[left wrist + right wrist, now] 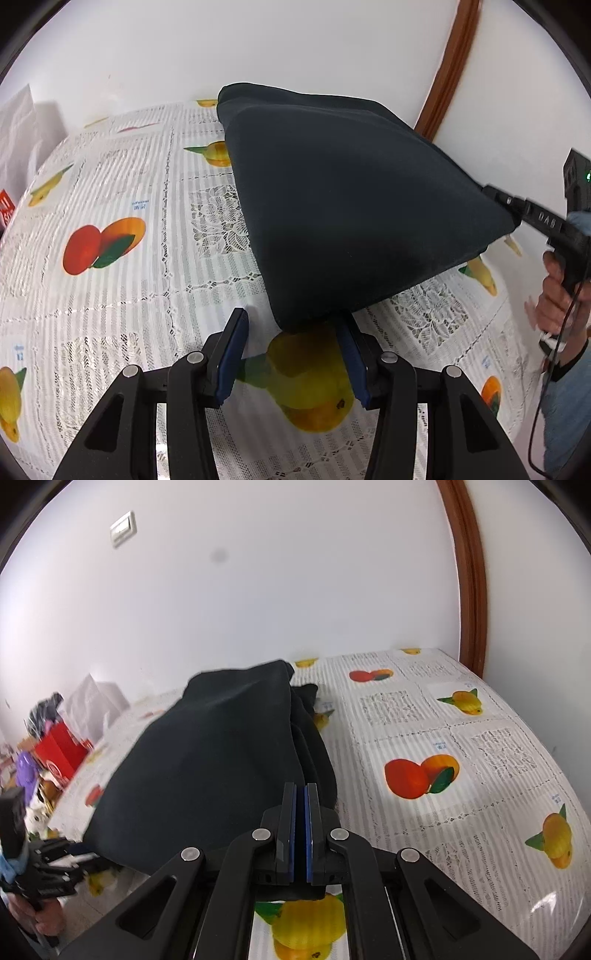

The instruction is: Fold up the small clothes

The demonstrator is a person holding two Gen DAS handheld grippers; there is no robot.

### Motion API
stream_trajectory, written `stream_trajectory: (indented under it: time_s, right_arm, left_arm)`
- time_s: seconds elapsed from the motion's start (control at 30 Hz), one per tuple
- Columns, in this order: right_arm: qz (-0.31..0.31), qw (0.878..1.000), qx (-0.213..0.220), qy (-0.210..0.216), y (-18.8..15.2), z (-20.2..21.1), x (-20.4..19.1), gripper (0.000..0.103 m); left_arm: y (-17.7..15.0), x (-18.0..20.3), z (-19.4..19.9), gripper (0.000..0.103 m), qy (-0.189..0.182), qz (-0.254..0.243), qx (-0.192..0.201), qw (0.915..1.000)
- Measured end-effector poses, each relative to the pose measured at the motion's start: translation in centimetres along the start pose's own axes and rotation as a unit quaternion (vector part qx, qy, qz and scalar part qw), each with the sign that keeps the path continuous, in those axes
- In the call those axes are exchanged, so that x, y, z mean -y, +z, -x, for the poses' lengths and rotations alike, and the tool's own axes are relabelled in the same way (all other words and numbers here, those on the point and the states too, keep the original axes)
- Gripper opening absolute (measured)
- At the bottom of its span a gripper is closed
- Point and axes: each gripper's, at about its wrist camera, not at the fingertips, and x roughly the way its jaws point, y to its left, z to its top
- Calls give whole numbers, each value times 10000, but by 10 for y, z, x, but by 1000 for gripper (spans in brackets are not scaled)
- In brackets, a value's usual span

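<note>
A dark, folded garment (pixel 351 206) hangs lifted above the fruit-print tablecloth (pixel 110 302), its far edge resting on the table. My right gripper (pixel 300 786) is shut on the garment's (pixel 207 760) edge; in the left wrist view the right gripper (pixel 493 194) pinches the cloth's right corner. My left gripper (pixel 291 317) is open, its blue pads apart. The garment's lower corner hangs at the fingertips, close to the right finger (pixel 347 332), and neither pad presses on it. In the right wrist view the left gripper (pixel 48 853) shows blurred at the lower left, under the cloth's edge.
A person's hand (pixel 557 291) holds the right gripper's handle, with a cable trailing down. White bags (pixel 18 140) stand at the table's far left. A red box (pixel 62 753) and assorted clutter lie beyond the left edge. A wall and a wooden door frame (pixel 469 572) stand behind the table (pixel 461 812).
</note>
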Motion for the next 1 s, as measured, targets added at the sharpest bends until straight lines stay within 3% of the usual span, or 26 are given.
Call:
stream_trajectory:
  time_s: [0.33, 0.47, 0.6, 0.73, 0.83, 1.0]
  right_arm:
    - [169, 9989, -76, -434, -21, 25, -8, 7]
    - [202, 9978, -67, -624, -26, 38, -11, 11]
    - [335, 9968, -27, -731, -28, 50, -17, 23]
    - [376, 9964, -159, -737, -38, 52, -19, 24]
    - [356, 9963, -177, -761, -44, 53, -18, 24]
    - [334, 9969, 147, -693, -39, 65, -22, 28]
  left_arm:
    - [-4, 0, 9, 46, -8, 107, -56, 9999]
    - [-5, 2, 21, 46, -8, 153, 48, 9999]
    - [-5, 6, 40, 47, -130, 150, 262, 9995]
    - [3, 6, 52, 47, -148, 142, 450, 9988]
    - [14, 7, 49, 47, -172, 148, 445, 9987]
    - [24, 8, 29, 47, 144, 251, 234, 9993]
